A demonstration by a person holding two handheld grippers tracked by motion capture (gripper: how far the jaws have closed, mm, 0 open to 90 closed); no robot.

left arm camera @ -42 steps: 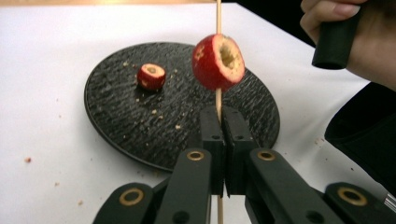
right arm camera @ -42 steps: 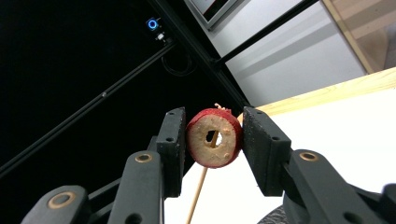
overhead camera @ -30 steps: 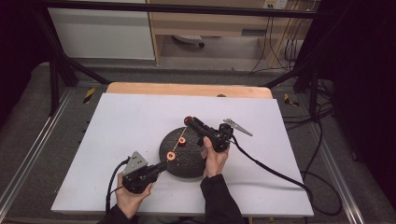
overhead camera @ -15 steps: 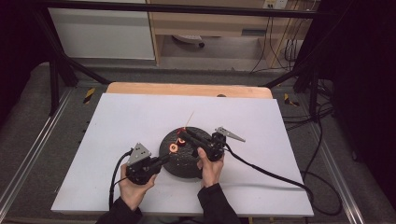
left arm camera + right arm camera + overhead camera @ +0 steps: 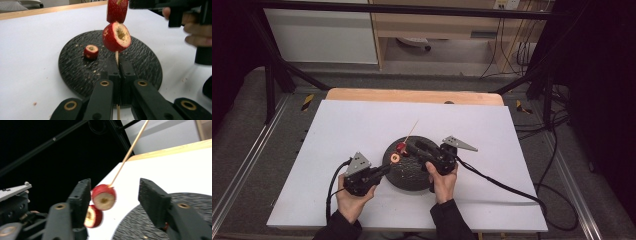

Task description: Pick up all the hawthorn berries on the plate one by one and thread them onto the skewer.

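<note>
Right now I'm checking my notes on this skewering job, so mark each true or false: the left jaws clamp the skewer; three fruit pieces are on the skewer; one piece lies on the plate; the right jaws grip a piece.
1. The left gripper clamps the skewer: true.
2. Three fruit pieces on the skewer: false, two.
3. One piece lies on the black plate: true.
4. The right gripper grips a piece: false, its jaws have just been opening and stand apart around the upper piece.

left gripper (image 5: 119, 67) clamped on skewer (image 5: 116, 55), two strawberry pieces (image 5: 116, 36) threaded, third piece (image 5: 91, 51) on black plate (image 5: 75, 67)
</note>
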